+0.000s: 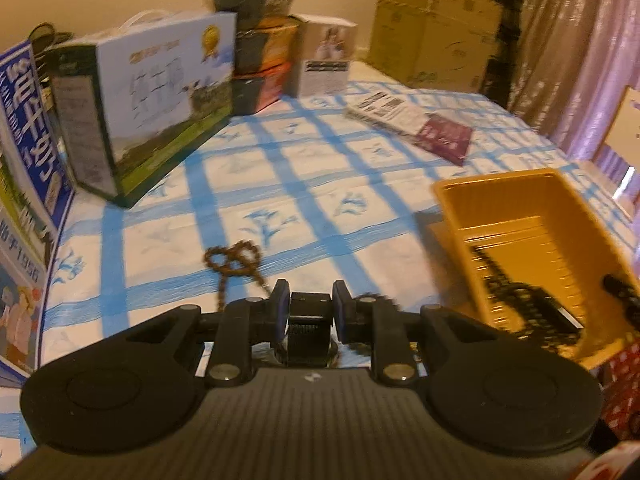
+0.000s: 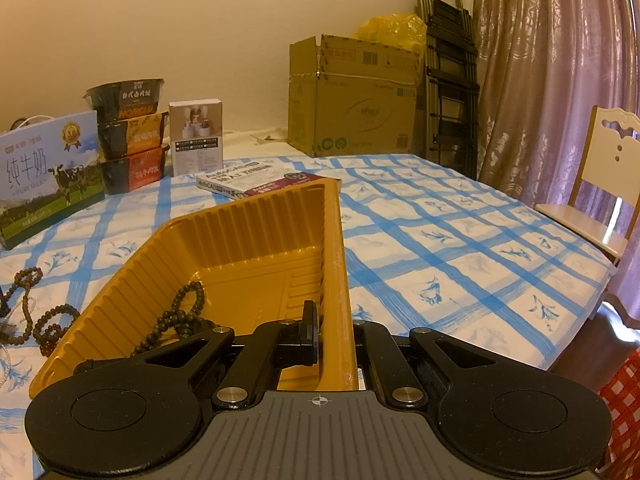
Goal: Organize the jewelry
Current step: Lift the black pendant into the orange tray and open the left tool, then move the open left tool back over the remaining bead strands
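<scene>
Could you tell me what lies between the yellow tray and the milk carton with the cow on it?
In the right wrist view, only bare blue-checked tablecloth lies between the yellow tray and the milk carton.

Both wrist views low over table, sharing yellow tray (image 1: 516, 216)

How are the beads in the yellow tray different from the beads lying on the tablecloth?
The dark bead string lies inside the ribbed yellow plastic tray; the brown bead strand lies outside on the blue-checked tablecloth. The tray's beads look darker, the cloth's redder brown. Both are strings of small round beads, looped and lying loose.
</scene>
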A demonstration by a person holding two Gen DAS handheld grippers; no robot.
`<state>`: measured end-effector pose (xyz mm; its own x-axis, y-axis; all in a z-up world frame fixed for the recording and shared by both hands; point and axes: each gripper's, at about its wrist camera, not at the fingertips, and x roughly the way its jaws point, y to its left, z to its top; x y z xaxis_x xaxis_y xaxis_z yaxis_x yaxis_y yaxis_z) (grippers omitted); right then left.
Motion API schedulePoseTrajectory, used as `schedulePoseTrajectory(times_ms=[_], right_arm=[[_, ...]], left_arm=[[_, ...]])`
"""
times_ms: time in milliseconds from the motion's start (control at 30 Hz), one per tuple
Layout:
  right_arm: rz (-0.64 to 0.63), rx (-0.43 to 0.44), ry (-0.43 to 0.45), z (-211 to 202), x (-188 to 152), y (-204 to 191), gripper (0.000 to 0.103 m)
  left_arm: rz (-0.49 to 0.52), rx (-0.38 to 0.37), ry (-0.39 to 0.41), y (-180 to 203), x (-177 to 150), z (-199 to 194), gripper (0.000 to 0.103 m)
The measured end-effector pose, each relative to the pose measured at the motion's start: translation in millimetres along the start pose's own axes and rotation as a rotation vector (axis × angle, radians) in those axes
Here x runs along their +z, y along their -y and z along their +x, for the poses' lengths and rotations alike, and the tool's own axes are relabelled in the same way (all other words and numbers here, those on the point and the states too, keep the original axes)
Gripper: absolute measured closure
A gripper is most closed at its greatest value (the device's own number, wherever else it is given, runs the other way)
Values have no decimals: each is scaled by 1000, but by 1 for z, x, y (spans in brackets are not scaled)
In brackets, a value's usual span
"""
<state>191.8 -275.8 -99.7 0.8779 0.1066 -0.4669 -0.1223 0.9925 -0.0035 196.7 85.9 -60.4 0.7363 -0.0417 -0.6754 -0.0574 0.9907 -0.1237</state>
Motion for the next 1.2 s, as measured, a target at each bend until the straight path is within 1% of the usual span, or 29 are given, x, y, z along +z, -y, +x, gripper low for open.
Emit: schedulePoseTrajectory(times_ms=[267, 467, 600, 700, 833, 967, 1067, 1133, 1167, 1200], right_arm=[[-1, 1, 1, 0, 1, -1, 99], [0, 3, 1, 1, -1, 0, 99], [5, 4, 1, 2, -2, -1, 99], [8, 4, -1, 4, -1, -2, 99], [8, 5, 1, 4, 0, -2, 99], [9, 4, 0, 1, 1, -5, 99], [11, 5, -1, 1, 2, -4, 99], [9, 5, 0, 1, 2, -4, 99], [10, 5, -1, 1, 2, -4, 99], [9, 5, -1, 1, 2, -4, 99]], left_arm=[[24, -148, 44, 49, 15, -14, 83], [19, -234, 38, 84, 19, -3, 83], [26, -262, 21, 103, 21, 11, 83], [35, -267, -2, 115, 20, 25, 83], [27, -282, -41, 124, 15, 42, 83], [38, -277, -66, 132, 12, 56, 83], [41, -275, -72, 137, 12, 63, 83], [36, -291, -63, 138, 13, 64, 83], [34, -288, -58, 138, 15, 63, 81], [36, -292, -58, 138, 17, 63, 76]])
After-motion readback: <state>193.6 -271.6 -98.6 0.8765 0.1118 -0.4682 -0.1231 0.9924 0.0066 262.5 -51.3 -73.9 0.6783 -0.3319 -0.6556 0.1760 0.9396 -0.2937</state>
